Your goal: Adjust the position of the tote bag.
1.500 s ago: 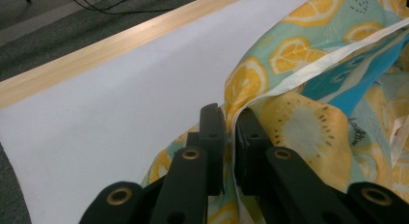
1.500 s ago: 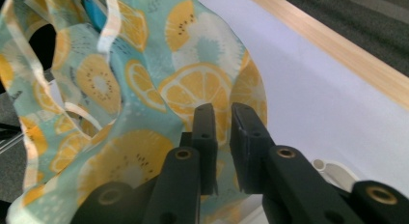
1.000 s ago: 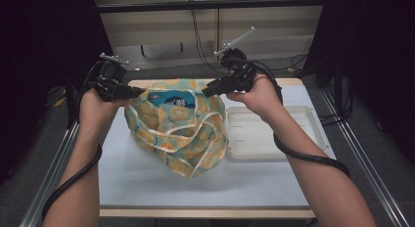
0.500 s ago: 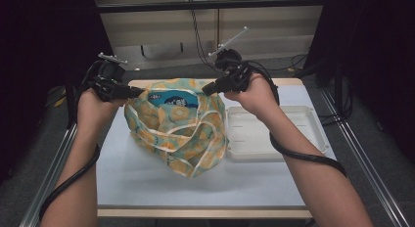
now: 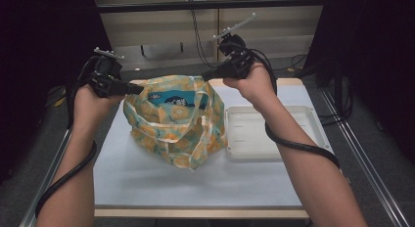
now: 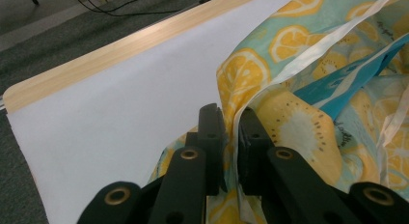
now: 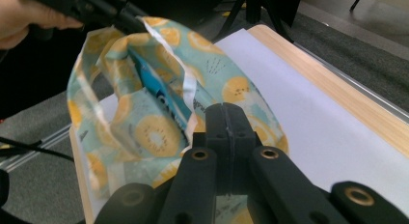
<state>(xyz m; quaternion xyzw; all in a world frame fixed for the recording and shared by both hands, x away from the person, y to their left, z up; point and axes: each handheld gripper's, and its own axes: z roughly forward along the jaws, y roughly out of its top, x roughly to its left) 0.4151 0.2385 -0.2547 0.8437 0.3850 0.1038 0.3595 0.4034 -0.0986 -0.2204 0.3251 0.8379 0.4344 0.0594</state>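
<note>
High view: a lemon-print fabric bag stands on the white table cover, just beside an empty white tray. The left gripper and right gripper hold opposite sides of its rim, apparently to spread the mouth and expose a blue package inside.

Left gripper view: jaws nearly closed, pinching the bag's white-edged rim.

Right gripper view: jaws have just closed fully; the fabric meets their tips, evidently clamped, though the contact is hidden.
</note>
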